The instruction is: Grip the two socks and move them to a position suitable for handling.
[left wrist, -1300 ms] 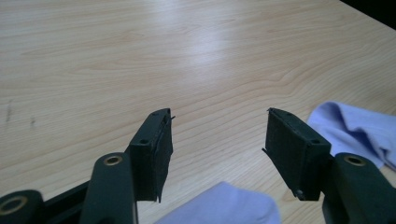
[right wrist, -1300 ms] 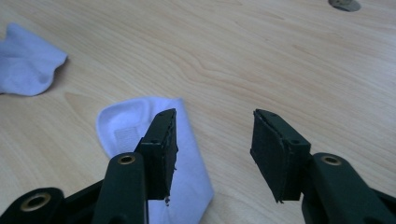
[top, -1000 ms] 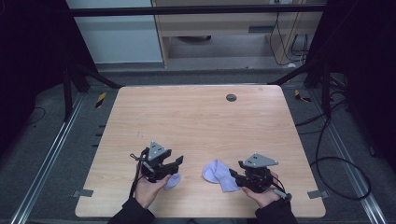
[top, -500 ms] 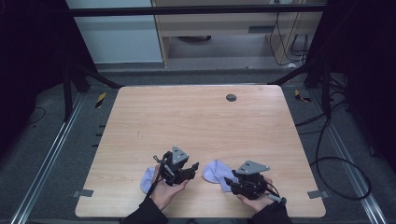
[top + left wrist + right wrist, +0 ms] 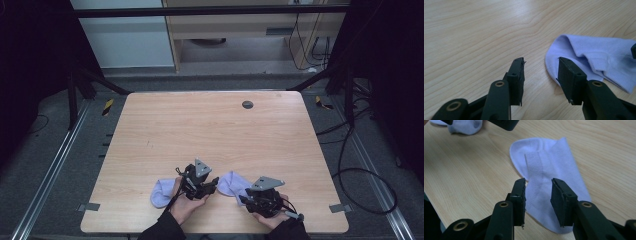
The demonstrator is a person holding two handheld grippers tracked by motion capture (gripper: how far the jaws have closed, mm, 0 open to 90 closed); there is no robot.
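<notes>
The left gripper (image 5: 214,183) has crossed from the left sock (image 5: 162,192) toward the right sock (image 5: 231,183), which lies near the table's (image 5: 210,130) front edge at about 6 o'clock, a little right of centre. A second ago that gripper sat over the left sock; now that sock lies clear of it at 9 o'clock, and the gripper's tips point at the right sock's rounded left end. In the left gripper view its jaws have just been closing to a middling gap, with one jaw over the sock's (image 5: 596,60) edge and the other over bare wood, no cloth pinched yet.

The right gripper (image 5: 244,199) has sunk slightly at the sock's 4 o'clock side. Its jaws have also been narrowing, and in the right gripper view they straddle the ribbed cuff band (image 5: 535,177) without pressing it.

Judging by this, both grippers are settling on one sock, likely to lift or fold it; the grasp seems close but unfinished.
</notes>
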